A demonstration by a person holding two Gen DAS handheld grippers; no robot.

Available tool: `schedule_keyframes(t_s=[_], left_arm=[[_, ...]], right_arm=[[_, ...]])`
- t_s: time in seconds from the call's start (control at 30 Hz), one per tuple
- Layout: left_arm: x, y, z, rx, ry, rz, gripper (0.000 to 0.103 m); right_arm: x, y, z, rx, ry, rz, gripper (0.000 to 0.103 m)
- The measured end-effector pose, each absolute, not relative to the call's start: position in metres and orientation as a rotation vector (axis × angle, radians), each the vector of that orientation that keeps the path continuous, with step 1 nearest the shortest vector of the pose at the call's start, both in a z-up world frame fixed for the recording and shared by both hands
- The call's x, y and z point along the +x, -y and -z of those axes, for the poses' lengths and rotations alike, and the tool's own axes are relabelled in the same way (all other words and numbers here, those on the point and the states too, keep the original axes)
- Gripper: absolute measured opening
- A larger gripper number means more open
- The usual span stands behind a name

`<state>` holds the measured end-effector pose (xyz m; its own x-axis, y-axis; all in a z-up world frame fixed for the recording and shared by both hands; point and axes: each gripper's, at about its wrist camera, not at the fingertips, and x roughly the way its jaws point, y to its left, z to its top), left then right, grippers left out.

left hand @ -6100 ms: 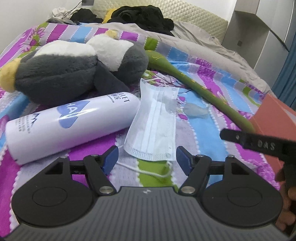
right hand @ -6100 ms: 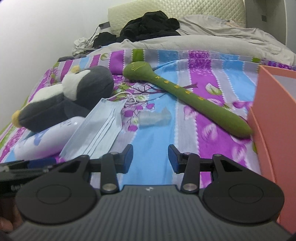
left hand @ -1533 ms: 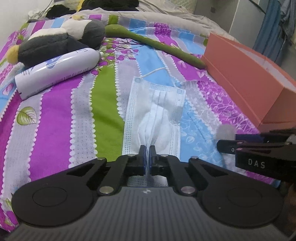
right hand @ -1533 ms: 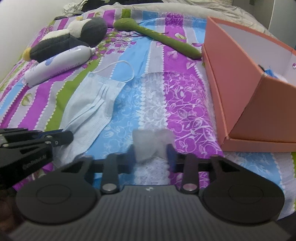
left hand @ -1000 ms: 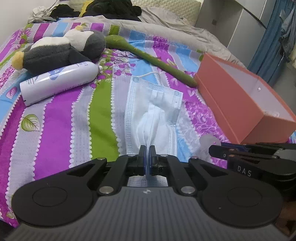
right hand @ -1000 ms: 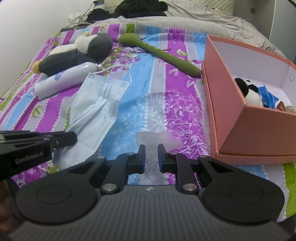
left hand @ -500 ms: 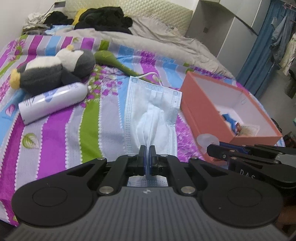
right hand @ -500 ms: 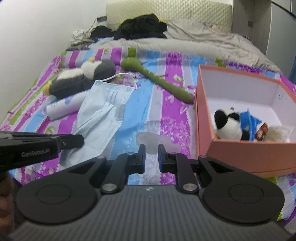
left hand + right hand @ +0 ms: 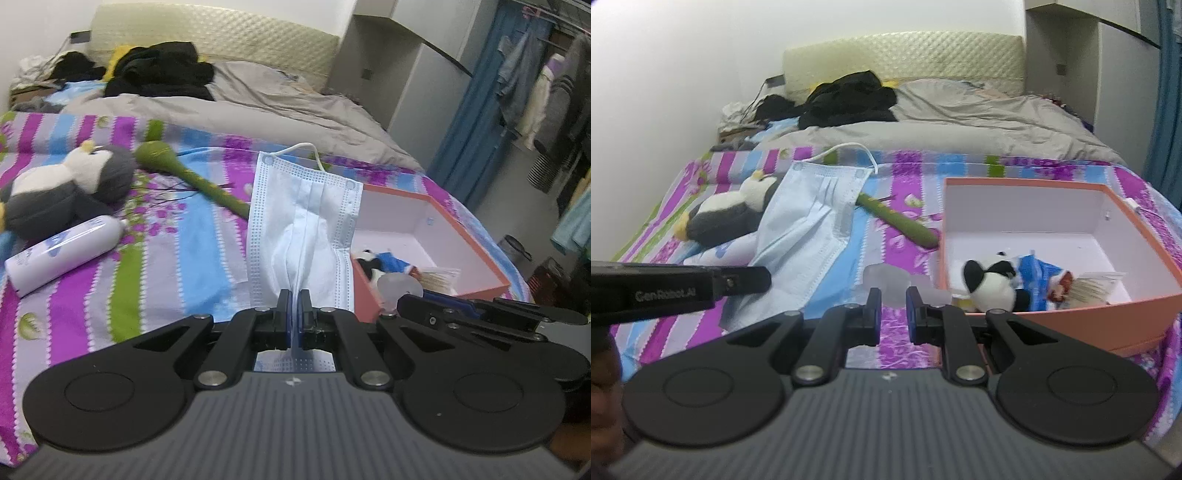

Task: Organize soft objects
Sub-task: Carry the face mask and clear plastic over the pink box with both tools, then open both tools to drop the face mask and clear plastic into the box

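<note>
Two hand-held black grippers hang above a bed with a purple, blue and green striped bedspread (image 9: 192,236). The left gripper (image 9: 294,295) is clenched on the lower edge of a pale blue pleated face mask (image 9: 303,229), which stands up from the jaws, clear of the bed, its white ear loop at the top. The right gripper (image 9: 893,295) pinches a small translucent, whitish soft piece (image 9: 886,277) between nearly closed jaws; what it is cannot be told. Just right of both lies an open salmon-pink cardboard box (image 9: 1071,317) with a white inside, holding a small black-and-white panda plush (image 9: 990,284) and a blue packet (image 9: 1039,275). On the bedspread to the left rest a grey-and-white penguin plush (image 9: 70,188), a white cylindrical bottle (image 9: 62,254) beside it, and a long green plush stem (image 9: 199,181).
</note>
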<state>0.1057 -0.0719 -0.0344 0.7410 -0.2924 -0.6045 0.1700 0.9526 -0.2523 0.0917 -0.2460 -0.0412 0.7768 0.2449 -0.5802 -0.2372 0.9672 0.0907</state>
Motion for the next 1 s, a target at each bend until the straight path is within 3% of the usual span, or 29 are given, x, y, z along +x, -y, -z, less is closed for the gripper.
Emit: schedule_keyframes(t_s=[0.4,1.0], left_arm=[[0.138,0.146,0.029,-0.136,-0.724,0.374,0.004],[0.284,0.244,0.056,-0.047,-0.819,0.464,0.004]], right_arm=[[0.089,0.316,0.032,0.071,-0.61,-0.119,0.018],[0.178,0.4,0.059,0.146,-0.668,-0.012,0.019]])
